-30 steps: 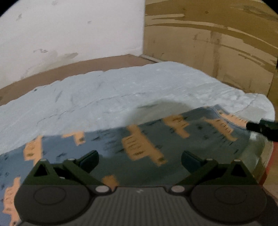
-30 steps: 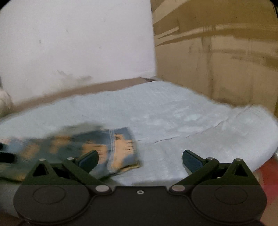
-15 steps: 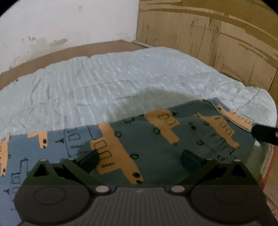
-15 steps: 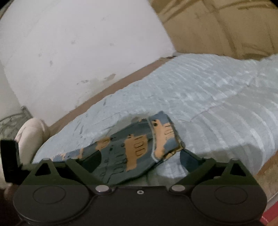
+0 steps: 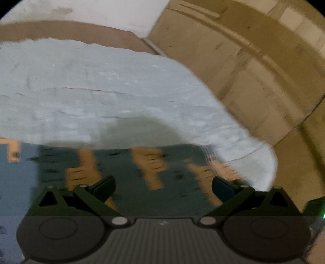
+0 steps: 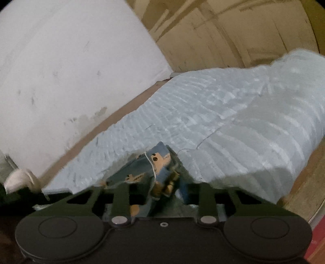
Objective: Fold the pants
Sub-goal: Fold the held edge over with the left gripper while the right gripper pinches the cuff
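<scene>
The pants (image 5: 130,178) are spread flat on the bed (image 5: 101,89), unfolded; their hem is pinched by the right claw (image 6: 164,188), just closing; the left claw (image 5: 163,185) is held wide, empty; folding is barely begun.

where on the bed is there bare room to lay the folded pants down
The light blue quilt is bare between the pants and the brown strip below the white wall, and rightward to the wooden panel. The near edge is crowded: the pants, left gripper and right gripper.

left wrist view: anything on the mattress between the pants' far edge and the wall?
Nothing. Beyond the pants, bare light-blue mattress runs to a brown strip below the white wall; left wrist view shows it.
</scene>
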The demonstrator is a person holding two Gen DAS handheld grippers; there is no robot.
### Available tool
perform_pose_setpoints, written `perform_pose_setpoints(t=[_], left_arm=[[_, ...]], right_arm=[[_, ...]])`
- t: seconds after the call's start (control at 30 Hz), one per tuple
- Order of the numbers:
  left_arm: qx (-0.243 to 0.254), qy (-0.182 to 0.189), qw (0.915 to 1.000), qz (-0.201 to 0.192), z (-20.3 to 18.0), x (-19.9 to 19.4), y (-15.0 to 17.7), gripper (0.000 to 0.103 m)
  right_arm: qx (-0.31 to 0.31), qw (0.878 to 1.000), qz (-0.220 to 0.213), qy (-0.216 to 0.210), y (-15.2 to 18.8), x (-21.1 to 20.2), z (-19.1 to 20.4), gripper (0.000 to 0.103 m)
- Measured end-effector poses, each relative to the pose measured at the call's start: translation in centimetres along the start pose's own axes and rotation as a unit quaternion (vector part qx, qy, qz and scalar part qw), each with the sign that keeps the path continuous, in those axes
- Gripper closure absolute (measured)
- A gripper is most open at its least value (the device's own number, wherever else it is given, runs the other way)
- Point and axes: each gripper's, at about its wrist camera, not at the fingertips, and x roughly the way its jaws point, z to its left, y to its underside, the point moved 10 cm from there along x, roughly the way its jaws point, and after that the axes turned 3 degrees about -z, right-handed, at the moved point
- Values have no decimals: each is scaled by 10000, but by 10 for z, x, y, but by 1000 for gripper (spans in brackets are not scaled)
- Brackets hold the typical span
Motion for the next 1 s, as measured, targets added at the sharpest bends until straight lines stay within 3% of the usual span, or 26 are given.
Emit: perform_pose_setpoints(t=[0.07,0.17,0.3,0.4,0.53,0.6,0.67,0.7,0.77,0.83,1.0], left_arm=[[-251,684,9973,-53,-15,1,-8,0],[-741,1688,9829,29,-32,10,-18,0],[-1036,2006,9736,326,-37,27,-25,0],[-1229,2082,9694,413,-34,25,-32,0],[-1185,1862,9747,345,-22,11,-35,4],[-1217,1691,9774,351,-10,-3,-33,21],[-1305,1244,9831,310,9,-18,-26,32],[-1314,1021,9857,267,18,-24,-22,37],[-1348,628,9888,150,37,-33,-12,67],[-1422,250,9895,110,57,-35,0,85],[-1542,-184,9878,116,90,-29,21,87]], right_arm=[[-326,9995,-23,-2,0,0,10,88],[-940,9954,-174,-31,-2,-4,28,90],[-1931,9802,-418,-140,-1,-15,64,90],[-3006,9516,-552,-310,9,-27,105,90],[-3932,9162,-514,-583,33,-35,153,90],[-4220,9024,-432,-760,47,-38,172,90],[-4403,8931,-323,-860,63,-42,187,90],[-4432,8910,-242,-957,71,-42,194,90],[-4414,8901,-101,-1131,85,-42,202,90],[-4375,8905,108,-1244,100,-37,206,90],[-4254,8942,517,-1296,125,-23,205,90]])
